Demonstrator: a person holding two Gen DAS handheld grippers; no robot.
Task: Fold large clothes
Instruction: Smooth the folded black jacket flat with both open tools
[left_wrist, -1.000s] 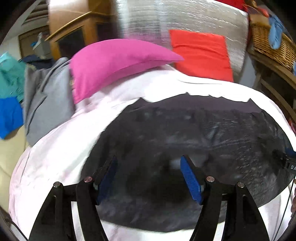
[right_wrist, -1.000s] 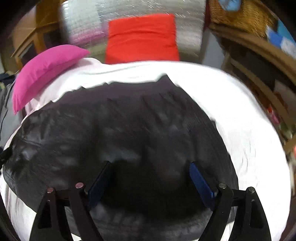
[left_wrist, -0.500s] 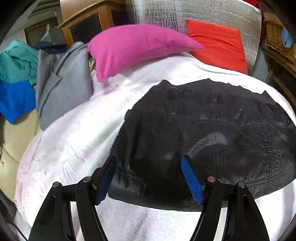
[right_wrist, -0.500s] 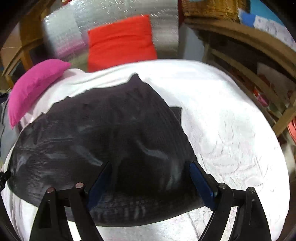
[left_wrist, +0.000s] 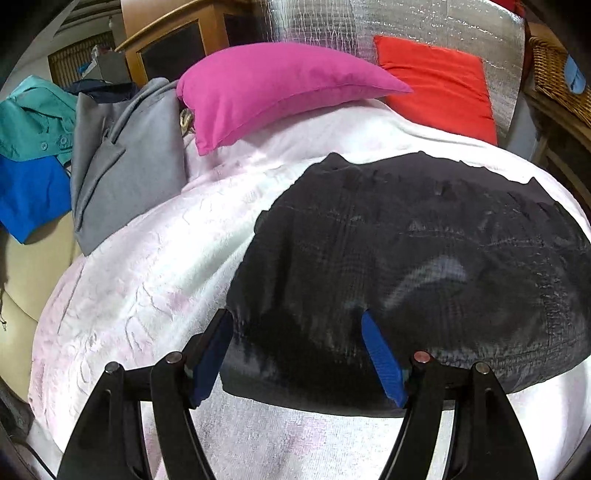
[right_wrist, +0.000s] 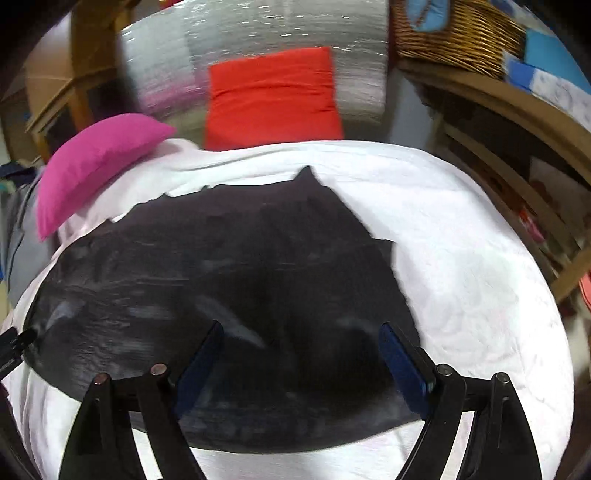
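I see a black garment (left_wrist: 424, 266) spread flat on a bed covered by a white blanket (left_wrist: 147, 280); in the right wrist view the same garment (right_wrist: 221, 280) fills the middle of the blanket (right_wrist: 461, 266), its far edge showing two small pointed corners. My left hand-held gripper (left_wrist: 297, 354) hangs over the garment's near left portion with its fingers spread wide, blue pads (left_wrist: 380, 360) facing each other and nothing between them; the left pad sits over the garment's left edge, where black cloth meets white blanket. My right hand-held gripper (right_wrist: 301, 363) is likewise wide apart and holds nothing, both pads (right_wrist: 400, 363) over the garment's near right portion. I cannot tell whether either gripper's fingertips touch the cloth or hover just above it. At the left edge of the right wrist view a bit of black hardware shows beside the garment; too little of it is visible to identify. Toward the head of the bed a pink pillow (left_wrist: 273, 88) rests on the blanket, and a red cushion (left_wrist: 439, 85) leans against a silver quilted panel (left_wrist: 406, 22) behind it. Left of the pillow lie a grey garment (left_wrist: 125, 155), a teal shirt (left_wrist: 33, 118) and a blue cloth (left_wrist: 29, 192). A wicker basket (right_wrist: 454, 33) sits on wooden shelving (right_wrist: 517, 155) to the right of the bed. The right view is slightly motion-blurred.
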